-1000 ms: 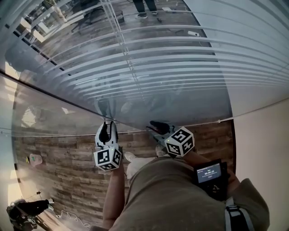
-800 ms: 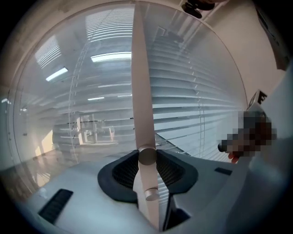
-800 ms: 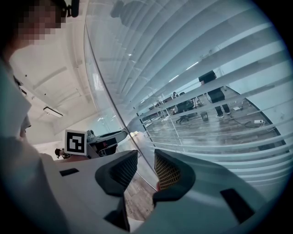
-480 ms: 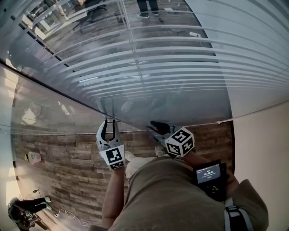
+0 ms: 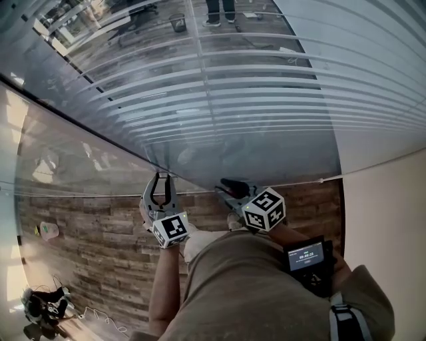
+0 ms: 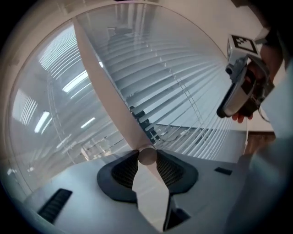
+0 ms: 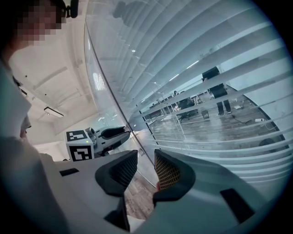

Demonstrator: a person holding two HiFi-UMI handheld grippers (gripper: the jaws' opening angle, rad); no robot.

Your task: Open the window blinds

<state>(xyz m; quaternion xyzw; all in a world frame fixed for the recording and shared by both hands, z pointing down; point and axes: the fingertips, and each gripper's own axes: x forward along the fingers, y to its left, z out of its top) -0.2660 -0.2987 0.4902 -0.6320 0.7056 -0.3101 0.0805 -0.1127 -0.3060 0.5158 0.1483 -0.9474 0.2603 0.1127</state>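
Horizontal white blinds hang behind a glass wall in front of me, their slats tilted so that the room beyond shows through. A pale tilt wand slants down from the upper left of the left gripper view. Its round end sits between my left gripper's pads, which are shut on it. In the head view that left gripper points at the glass, low and left of centre. My right gripper is held beside it, jaws parted with nothing between them. The blinds fill the right gripper view.
A cream wall borders the glass on the right. Wood-plank floor lies below me, with cables and dark gear at the lower left. A small screen device is on my right side. A person's legs stand beyond the glass.
My left gripper has rolled about its own axis with the wand in its jaws, so its marker cube now sits to the right. The right gripper has stayed put.
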